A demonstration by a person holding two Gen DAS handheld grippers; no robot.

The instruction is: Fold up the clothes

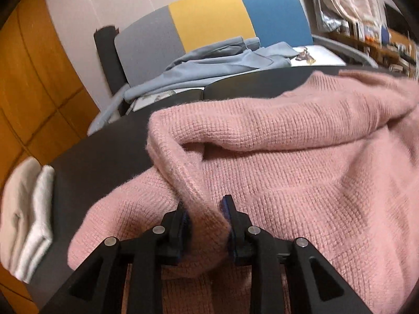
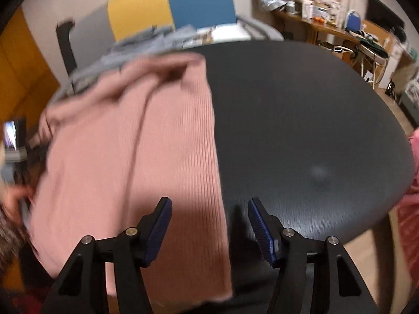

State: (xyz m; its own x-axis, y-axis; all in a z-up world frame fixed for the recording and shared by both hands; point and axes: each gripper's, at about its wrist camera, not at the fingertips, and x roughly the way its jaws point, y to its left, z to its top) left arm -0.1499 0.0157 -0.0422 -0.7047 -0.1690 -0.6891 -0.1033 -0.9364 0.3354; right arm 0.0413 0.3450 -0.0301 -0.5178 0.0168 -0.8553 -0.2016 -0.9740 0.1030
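Observation:
A pink knit sweater (image 1: 288, 170) lies spread over the black round table (image 1: 110, 151). My left gripper (image 1: 204, 204) is shut on a raised fold of it near the sweater's left side, with the knit filling the gap between the pads. In the right wrist view the sweater (image 2: 131, 144) covers the table's left half, blurred, with its straight edge running down the middle. My right gripper (image 2: 209, 201) hangs open just above that edge, one finger over the knit and one over bare table (image 2: 301, 117). Nothing is between its pads.
A folded white cloth (image 1: 26, 214) sits at the table's left edge. Behind the table a chair (image 1: 209, 18) with a grey, yellow and blue back holds a grey-blue garment (image 1: 217, 62). A cluttered wooden desk (image 2: 327, 28) stands at the far right. A hand (image 2: 13, 198) shows at the left edge.

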